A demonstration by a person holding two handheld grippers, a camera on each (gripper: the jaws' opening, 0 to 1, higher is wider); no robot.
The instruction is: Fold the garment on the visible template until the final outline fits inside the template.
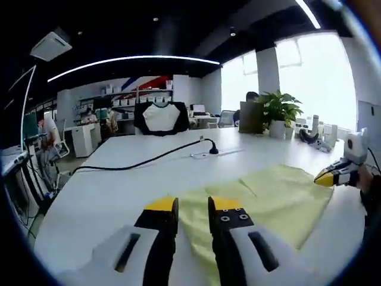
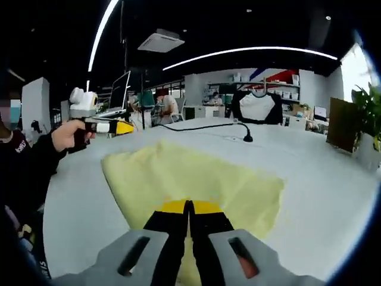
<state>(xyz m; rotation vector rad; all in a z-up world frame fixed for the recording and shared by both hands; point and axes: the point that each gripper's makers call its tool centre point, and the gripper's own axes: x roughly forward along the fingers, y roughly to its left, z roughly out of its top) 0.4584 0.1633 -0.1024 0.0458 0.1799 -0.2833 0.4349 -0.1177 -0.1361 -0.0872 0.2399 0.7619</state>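
Right tool (image 2: 189, 207) clenched on yellow garment (image 2: 196, 179) | left tool (image 1: 193, 205) released, over garment | white table (image 1: 119, 185)

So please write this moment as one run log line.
left tongs: open, over yellow garment | right tongs: shut on yellow garment | white table | template: cannot tell

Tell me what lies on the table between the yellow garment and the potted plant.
In the left gripper view, nothing: bare white table separates the yellow garment from the potted plant. The black cable runs further left.
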